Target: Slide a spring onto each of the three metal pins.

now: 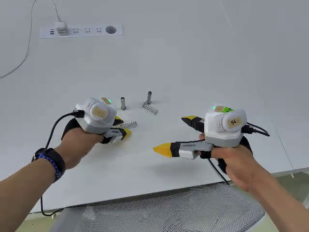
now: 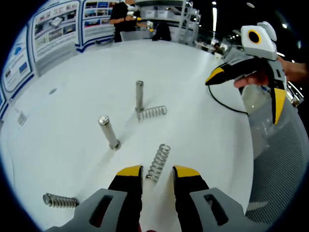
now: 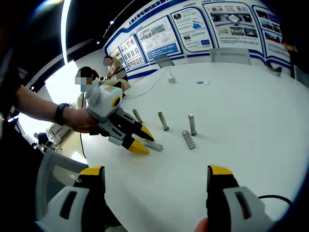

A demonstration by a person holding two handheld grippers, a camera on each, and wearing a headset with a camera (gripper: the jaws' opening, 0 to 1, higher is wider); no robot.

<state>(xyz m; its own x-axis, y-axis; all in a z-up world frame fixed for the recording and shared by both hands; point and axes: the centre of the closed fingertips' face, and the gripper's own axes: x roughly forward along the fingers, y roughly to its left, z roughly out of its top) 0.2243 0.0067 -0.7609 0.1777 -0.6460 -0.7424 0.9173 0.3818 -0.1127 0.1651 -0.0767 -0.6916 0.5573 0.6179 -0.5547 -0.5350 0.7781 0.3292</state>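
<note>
Two short metal pins stand upright on the white table: one pin (image 1: 123, 103) (image 2: 108, 131) (image 3: 163, 121) on the left, the other pin (image 1: 149, 96) (image 2: 139, 95) (image 3: 192, 124) on the right. A spring (image 1: 150, 108) (image 2: 153, 112) (image 3: 188, 139) lies at the right pin's foot. A second spring (image 1: 129, 125) (image 2: 158, 162) (image 3: 153, 145) lies on the table with its near end between the tips of my left gripper (image 1: 123, 126) (image 2: 157, 171) (image 3: 137, 140), which is open and not clamped on it. A third spring (image 2: 60, 200) (image 3: 136, 115) lies beside the left gripper. My right gripper (image 1: 176, 135) (image 2: 251, 53) (image 3: 155, 171) hovers wide open, holding nothing.
A power strip (image 1: 81, 31) with a plugged charger and cable sits at the table's far left. A mesh chair back (image 1: 169, 208) stands below the table's front edge. People and wall posters (image 3: 159, 36) are in the background.
</note>
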